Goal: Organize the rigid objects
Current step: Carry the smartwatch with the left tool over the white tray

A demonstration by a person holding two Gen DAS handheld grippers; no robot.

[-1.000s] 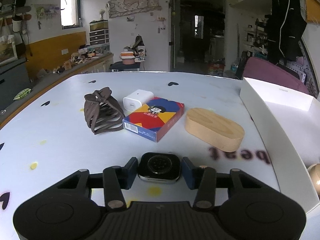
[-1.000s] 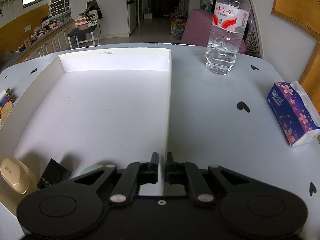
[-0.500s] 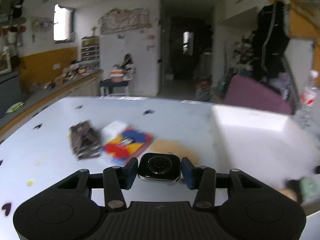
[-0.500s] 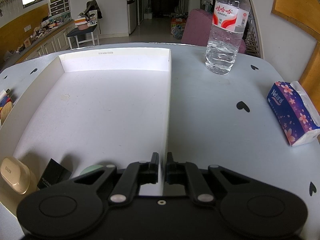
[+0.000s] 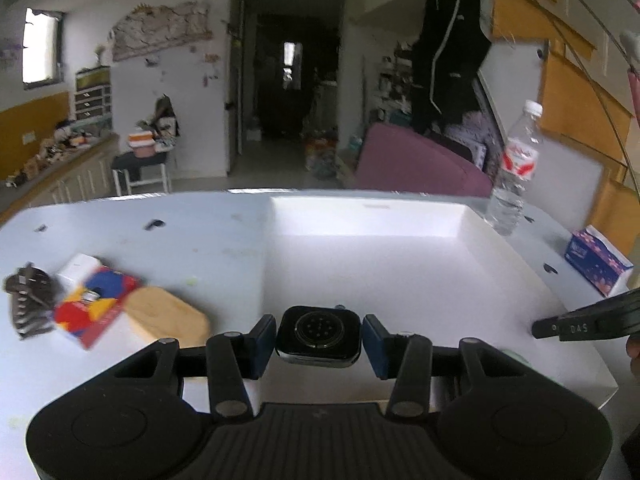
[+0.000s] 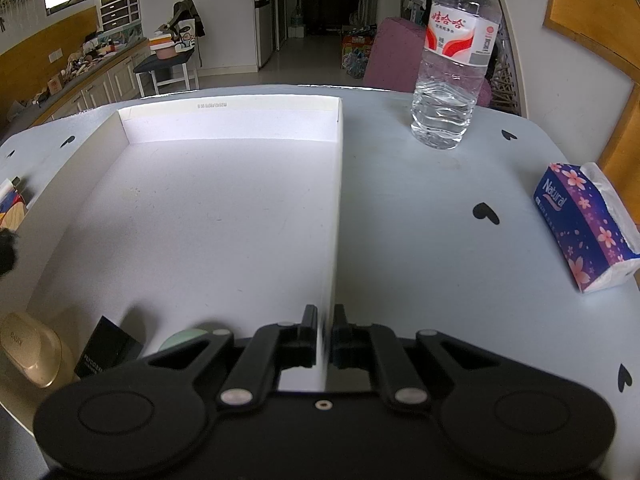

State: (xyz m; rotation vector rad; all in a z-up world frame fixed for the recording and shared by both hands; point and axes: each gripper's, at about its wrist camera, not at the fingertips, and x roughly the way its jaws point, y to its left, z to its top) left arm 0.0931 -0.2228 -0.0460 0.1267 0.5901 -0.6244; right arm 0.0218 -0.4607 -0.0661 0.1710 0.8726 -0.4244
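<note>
Glossy square watch body [image 5: 318,336] between clenched left jaws; right jaws pinching thin tray wall [image 6: 337,216].

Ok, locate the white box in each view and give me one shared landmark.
Left wrist: white box fills centre-right, beyond the held watch.
Right wrist: white box fills centre-left; the right gripper clamps its near wall.
Shared landmark: water bottle, right of the box.

Lived-in home: cluttered counter [image 6: 86,60], drawer unit [image 6: 120,14], purple sofa [image 5: 416,164], hanging jacket [image 5: 448,52], hallway
</note>
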